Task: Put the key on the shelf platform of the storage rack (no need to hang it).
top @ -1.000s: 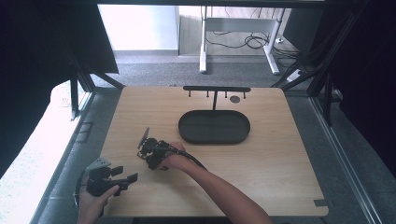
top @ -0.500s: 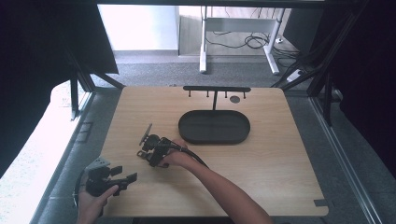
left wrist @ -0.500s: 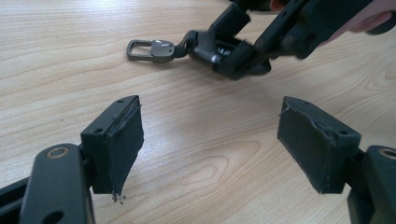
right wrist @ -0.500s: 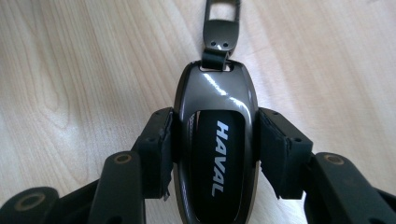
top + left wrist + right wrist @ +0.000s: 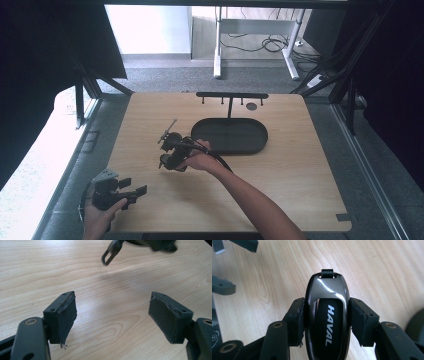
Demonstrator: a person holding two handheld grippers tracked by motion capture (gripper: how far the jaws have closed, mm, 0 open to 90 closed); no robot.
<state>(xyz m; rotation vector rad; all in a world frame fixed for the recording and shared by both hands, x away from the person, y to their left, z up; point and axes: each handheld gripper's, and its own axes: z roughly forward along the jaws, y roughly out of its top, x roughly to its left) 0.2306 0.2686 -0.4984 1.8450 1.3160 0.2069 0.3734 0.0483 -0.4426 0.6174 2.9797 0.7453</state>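
The right tongs (image 5: 327,315) are clenched on a glossy dark key fob (image 5: 327,312) with "HAVAL" printed down its middle — the pads press its two long sides, right around the widest part. In the high view the right tongs (image 5: 172,150) sit near the centre of the frame, slightly left, held over the wooden counter (image 5: 300,170) just left of the dark oval tray (image 5: 230,137). A thin strap or loop sticks out from the fob toward the upper left there; in the right gripper view only a small black tab at the fob's top end is clear.

The left tongs (image 5: 117,320) are released, jaws spread wide with nothing but bare wood between them. In the high view they're at the lower left (image 5: 117,192), at the counter's near corner, well apart from the fob.

How it'll handle, my guess: small, light, rigid shell, but that polished curved surface looks slippery — it tapers toward the tab end, so a squeeze too near either end could squirt it out. The current side grip at the wide middle looks like the sensible spot. The strap loop is the soft, floppy bit and would be the thing to hook if it's meant for the black rack (image 5: 231,95) with pegs behind the tray, though I can't say that's the goal.
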